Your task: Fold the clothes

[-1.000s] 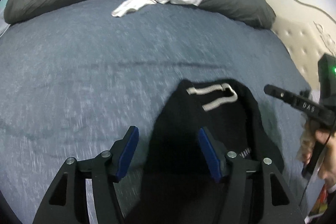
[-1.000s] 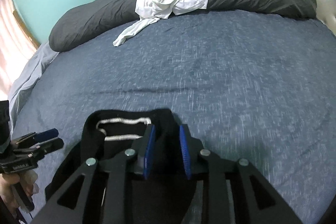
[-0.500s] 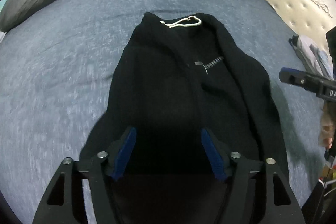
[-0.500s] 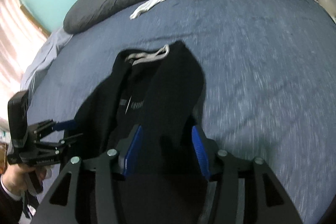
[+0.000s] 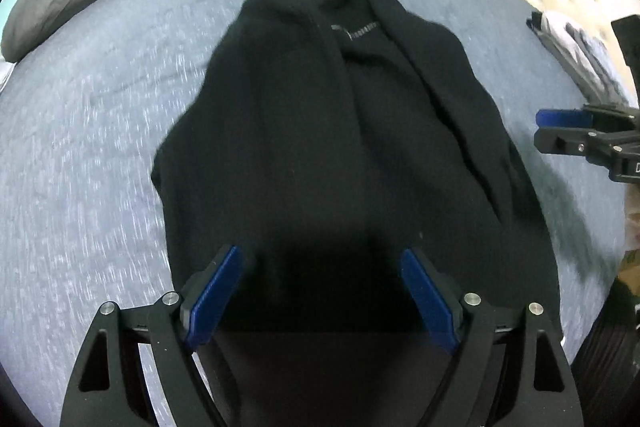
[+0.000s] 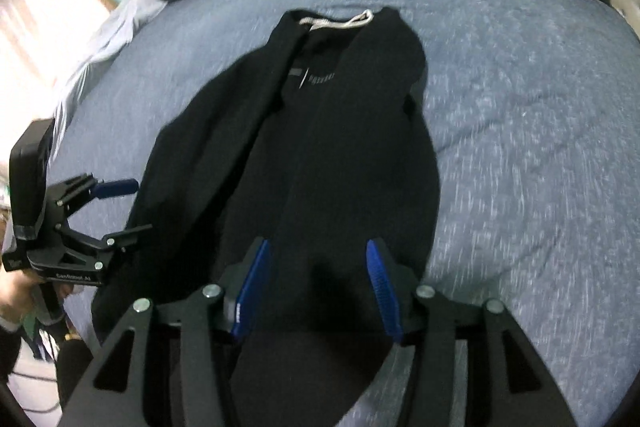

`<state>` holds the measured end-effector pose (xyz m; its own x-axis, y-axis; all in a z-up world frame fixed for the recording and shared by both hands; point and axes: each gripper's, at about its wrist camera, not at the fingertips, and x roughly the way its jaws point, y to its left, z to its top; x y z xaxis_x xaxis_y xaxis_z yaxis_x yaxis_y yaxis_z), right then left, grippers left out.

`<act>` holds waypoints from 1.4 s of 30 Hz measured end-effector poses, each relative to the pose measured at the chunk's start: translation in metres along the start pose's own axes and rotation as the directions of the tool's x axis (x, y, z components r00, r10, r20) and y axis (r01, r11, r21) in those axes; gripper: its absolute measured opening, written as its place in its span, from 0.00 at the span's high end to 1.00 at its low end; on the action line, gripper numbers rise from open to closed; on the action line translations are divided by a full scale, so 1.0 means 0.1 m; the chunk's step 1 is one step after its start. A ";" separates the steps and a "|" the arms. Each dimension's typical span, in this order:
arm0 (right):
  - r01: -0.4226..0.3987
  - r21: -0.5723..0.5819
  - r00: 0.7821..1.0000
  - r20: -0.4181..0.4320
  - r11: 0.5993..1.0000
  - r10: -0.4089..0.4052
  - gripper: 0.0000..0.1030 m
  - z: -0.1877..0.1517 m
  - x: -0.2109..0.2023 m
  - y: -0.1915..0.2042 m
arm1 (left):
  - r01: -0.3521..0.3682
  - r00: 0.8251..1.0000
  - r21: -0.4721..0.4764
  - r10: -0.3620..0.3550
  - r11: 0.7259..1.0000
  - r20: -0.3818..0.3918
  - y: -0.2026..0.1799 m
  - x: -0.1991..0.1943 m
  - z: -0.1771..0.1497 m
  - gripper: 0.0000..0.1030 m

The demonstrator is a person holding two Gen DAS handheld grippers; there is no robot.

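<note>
The left gripper is spread wide, nothing between its blue pads. Ahead of both tongs the black hoodie lies flat on the blue bedspread (white drawstring at the far end). The right gripper also gapes, empty.

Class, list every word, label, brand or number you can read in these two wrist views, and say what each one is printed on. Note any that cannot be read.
"GenRobot.AI": white print on the body of the left gripper, seen in the right wrist view.
"D": the start of a cut-off marking on the right gripper, at the edge of the left wrist view.
Neck label inside the black garment: pale lettering, too blurred to read.
</note>
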<state>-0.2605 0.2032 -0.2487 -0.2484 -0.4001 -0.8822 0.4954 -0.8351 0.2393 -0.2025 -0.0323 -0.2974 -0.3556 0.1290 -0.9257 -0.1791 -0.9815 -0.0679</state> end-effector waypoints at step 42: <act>0.015 -0.040 0.993 -0.113 0.999 -0.019 0.92 -0.51 0.51 0.32 | -0.063 0.994 0.009 0.064 0.998 -0.085 0.13 0.13 -0.64 0.93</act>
<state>-0.2148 0.1759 -0.3066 -0.1622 -0.3385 -0.9269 0.5248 -0.8250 0.2095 -0.1507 -0.0521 -0.3338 -0.2873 0.0534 -0.9564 -0.1646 -0.9863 -0.0056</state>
